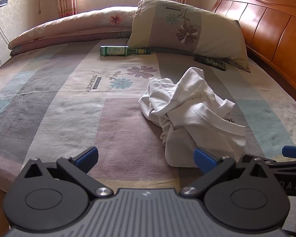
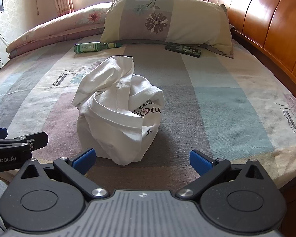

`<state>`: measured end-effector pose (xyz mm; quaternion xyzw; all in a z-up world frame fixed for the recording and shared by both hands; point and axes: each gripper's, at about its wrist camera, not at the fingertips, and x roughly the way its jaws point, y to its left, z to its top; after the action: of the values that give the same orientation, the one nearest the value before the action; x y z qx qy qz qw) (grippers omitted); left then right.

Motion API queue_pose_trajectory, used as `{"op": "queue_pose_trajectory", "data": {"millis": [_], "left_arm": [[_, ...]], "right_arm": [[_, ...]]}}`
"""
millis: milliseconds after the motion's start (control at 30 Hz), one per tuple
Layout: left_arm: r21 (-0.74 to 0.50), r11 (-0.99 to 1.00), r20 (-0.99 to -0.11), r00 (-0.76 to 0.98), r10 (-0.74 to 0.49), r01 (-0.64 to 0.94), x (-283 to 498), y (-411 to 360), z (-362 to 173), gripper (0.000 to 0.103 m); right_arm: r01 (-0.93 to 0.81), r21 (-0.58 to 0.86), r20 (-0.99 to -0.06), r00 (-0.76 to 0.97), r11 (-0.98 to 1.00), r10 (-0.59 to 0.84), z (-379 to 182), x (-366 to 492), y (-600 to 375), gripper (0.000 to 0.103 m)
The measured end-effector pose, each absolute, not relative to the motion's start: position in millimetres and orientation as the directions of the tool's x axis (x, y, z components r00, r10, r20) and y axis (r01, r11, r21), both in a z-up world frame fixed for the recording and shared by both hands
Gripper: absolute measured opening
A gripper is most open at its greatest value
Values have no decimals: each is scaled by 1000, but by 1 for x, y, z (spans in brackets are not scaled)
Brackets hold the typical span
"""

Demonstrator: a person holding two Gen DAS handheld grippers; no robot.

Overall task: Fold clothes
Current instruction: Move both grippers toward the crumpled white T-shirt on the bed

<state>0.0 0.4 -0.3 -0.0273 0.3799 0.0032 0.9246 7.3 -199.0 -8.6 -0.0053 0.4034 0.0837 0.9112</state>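
A crumpled white T-shirt [image 1: 189, 116] lies in a heap on the striped floral bed sheet [image 1: 69, 102]. In the right wrist view the T-shirt [image 2: 116, 114] shows a dark printed logo and a folded hem. My left gripper [image 1: 146, 159] is open near the bed's front edge, its right blue fingertip just in front of the heap's near corner. My right gripper [image 2: 142, 161] is also open, with the heap just beyond and slightly left of its gap. Nothing is between either pair of fingers. The right gripper's tip [image 1: 294, 152] pokes in at the left view's right edge.
A green glass bottle [image 1: 124, 50] lies on its side near a large pillow [image 1: 187, 27]. A dark phone-like object [image 1: 210, 62] rests beside the pillow. A rolled quilt [image 1: 69, 29] lines the far side, and a wooden headboard [image 1: 276, 31] stands on the right.
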Motion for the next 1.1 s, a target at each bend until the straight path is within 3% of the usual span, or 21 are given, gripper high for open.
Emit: {"op": "queue_pose_trajectory", "data": {"millis": [1100], "left_arm": [[-65,998,-682,729,-57,17,-11,-7,9,103]], "right_arm": [[-184,114,-689,694,976,211,6,-16,-218,103]]}}
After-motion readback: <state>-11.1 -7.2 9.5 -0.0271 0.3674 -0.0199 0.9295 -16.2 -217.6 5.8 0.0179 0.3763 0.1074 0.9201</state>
